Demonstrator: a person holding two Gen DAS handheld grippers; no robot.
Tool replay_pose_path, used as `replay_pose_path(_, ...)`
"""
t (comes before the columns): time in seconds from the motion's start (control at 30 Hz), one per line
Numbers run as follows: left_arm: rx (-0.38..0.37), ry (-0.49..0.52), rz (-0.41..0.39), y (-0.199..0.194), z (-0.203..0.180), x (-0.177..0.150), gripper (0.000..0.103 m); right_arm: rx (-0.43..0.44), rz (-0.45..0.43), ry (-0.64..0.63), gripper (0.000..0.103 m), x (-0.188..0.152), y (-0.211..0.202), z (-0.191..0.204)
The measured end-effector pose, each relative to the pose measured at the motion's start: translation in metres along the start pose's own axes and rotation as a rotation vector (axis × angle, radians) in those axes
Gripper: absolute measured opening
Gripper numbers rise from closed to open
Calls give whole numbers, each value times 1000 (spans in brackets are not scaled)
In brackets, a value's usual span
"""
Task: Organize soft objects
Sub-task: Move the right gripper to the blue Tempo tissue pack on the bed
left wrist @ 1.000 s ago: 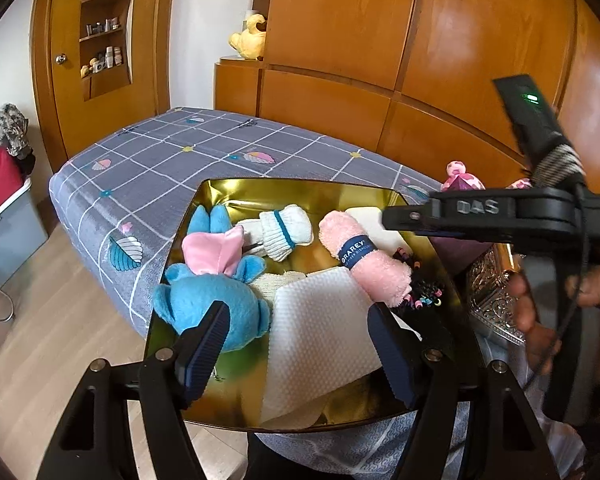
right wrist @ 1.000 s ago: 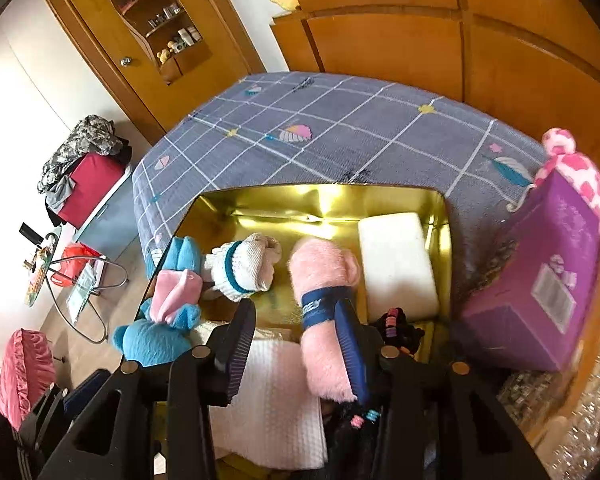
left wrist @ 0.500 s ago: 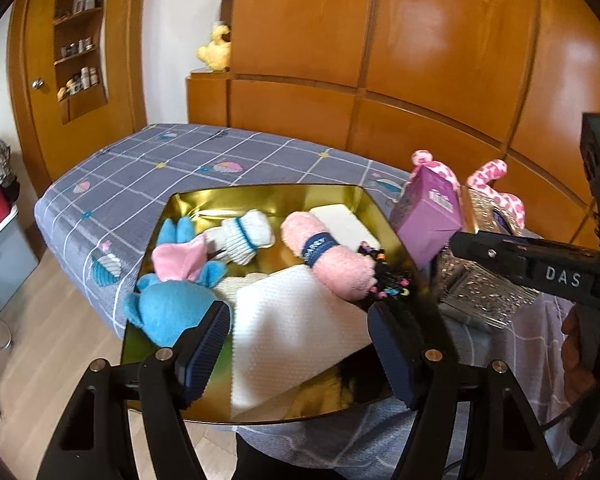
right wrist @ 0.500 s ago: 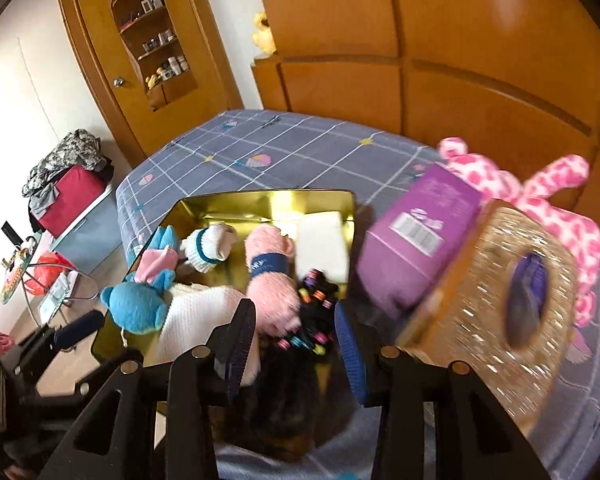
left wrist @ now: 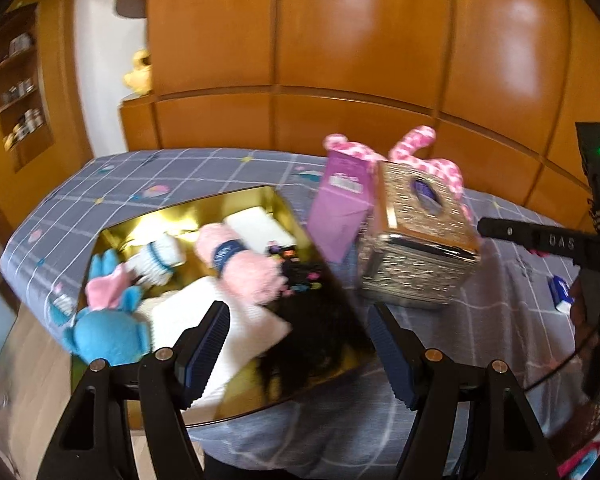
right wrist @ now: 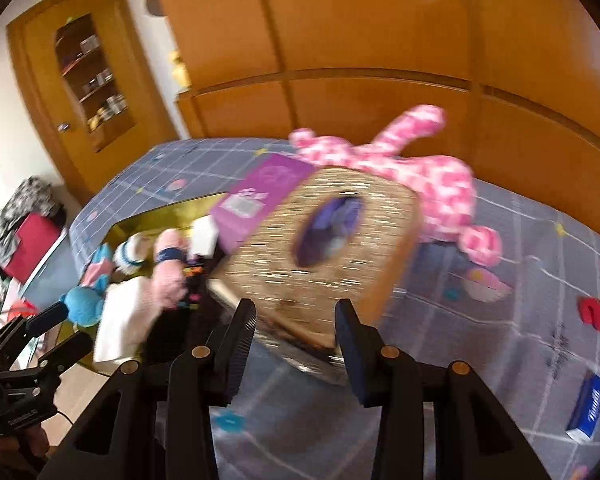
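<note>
Left wrist view looks down on a shiny gold rectangular tray (left wrist: 276, 204) lying on a bed covered with a grey-blue checked sheet (left wrist: 148, 176). Inside the tray sit a blue plush toy with a pink patch (left wrist: 108, 328), a rolled white sock with a blue stripe (left wrist: 162, 252), a fluffy pink roll with a dark blue band (left wrist: 244, 268), a white foam block (left wrist: 260, 228), a folded white waffle cloth (left wrist: 240, 320) and a black item with coloured beads (left wrist: 300, 276). The left gripper (left wrist: 298, 344) hangs above the tray's near edge with its jaws set wide and nothing between them.

Just beside the tray's right side stand a purple carton (left wrist: 340, 208) and a glittery gold tissue box with an oval opening (left wrist: 416, 240); a pink and white spotted plush toy (left wrist: 424, 156) lies behind them against the wooden panelling (left wrist: 380, 60). A small blue and white packet (left wrist: 560, 300) lies on the sheet farther right, near the black body of the other tool.

Right wrist view, blurred, shows the right gripper (right wrist: 296, 344) with a moderate gap between its jaws, holding nothing, hovering in front of the tissue box (right wrist: 324, 248). The spotted plush (right wrist: 432, 184) sprawls behind that box, and a small red item (right wrist: 598, 312) lies on the sheet well to the right, with the blue packet (right wrist: 588, 416) nearer the camera.
</note>
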State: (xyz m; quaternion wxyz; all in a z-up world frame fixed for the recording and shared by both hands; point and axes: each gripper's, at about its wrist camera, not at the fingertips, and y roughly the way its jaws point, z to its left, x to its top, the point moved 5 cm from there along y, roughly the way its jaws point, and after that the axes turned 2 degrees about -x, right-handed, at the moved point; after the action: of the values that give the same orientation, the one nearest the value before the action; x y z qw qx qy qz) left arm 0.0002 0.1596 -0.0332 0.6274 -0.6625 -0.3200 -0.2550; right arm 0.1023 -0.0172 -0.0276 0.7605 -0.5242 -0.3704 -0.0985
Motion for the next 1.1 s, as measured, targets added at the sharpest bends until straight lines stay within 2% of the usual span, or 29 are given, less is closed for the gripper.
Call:
replay_pose_path(0.13,-48,59,10,4,-27,3,72,-56,-15,67,41,-2,-13,-42)
replay_pose_path(0.43,-173,231,32,12,-101,4,72,-253,-28,223,41,-21,-47,-150)
replay_pose_path(0.57,-226,307,38,15,-134,4,72,-345,-19,352,41,-39,-63,-208)
replay_pose_path(0.73,-298,337,59,23,-167,5,72,-441,34,570,41,-73,-83,-278)
replay_pose_path(0.83,-329,358,79,28,-183,4,72,-459,75,663,43,-91,-88,-303)
replay_pose_path(0.97,-352,385,86,32,-199,3,77,-465,163,695,44,-109,-78,-314)
replay_pose_path(1.03,-361,393,92,35,-206,3,77,-427,194,719,54,-116,-71,-318)
replay_pose_path(1.1,-363,401,95,38,-211,4,77,-436,220,716,55,-119,-66,-320)
